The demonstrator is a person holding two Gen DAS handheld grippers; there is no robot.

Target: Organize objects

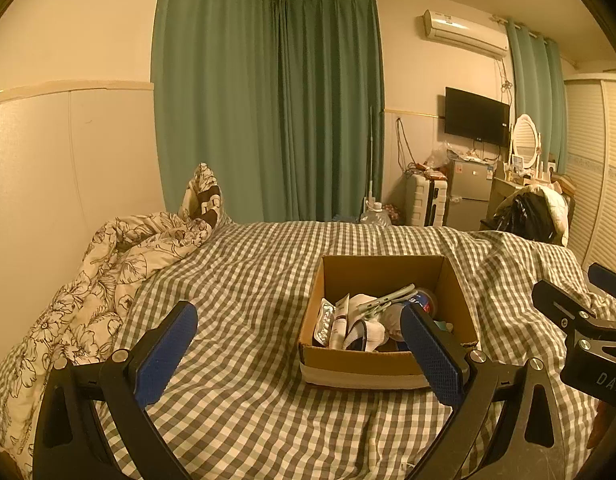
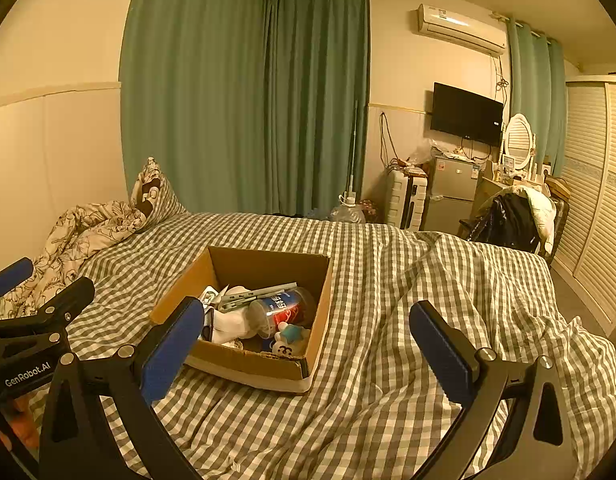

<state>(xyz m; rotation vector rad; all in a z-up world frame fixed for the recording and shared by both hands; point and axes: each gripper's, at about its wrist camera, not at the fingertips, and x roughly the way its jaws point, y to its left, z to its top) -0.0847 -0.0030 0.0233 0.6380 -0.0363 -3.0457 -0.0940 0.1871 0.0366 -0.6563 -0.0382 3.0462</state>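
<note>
An open cardboard box (image 1: 360, 362) stands on the checkered bed; it also shows in the right wrist view (image 2: 267, 264). Inside lie a plastic bottle with a red and blue label (image 2: 281, 310), white socks (image 2: 231, 326), a small blue and white toy (image 2: 291, 332), a blister pack (image 1: 325, 320) and a tube (image 1: 340, 322). My left gripper (image 1: 297, 350) is open and empty, hovering before the box with its right finger over the box's near right corner. My right gripper (image 2: 308, 350) is open and empty, just right of the box.
A checkered sheet (image 2: 408, 300) covers the bed. A crumpled floral quilt (image 1: 107, 280) lies at the far left by the wall. Green curtains (image 1: 267, 120) hang behind. A fridge (image 2: 452, 194), a suitcase (image 2: 406, 200), a dressing table and a wardrobe (image 2: 596, 200) stand at right.
</note>
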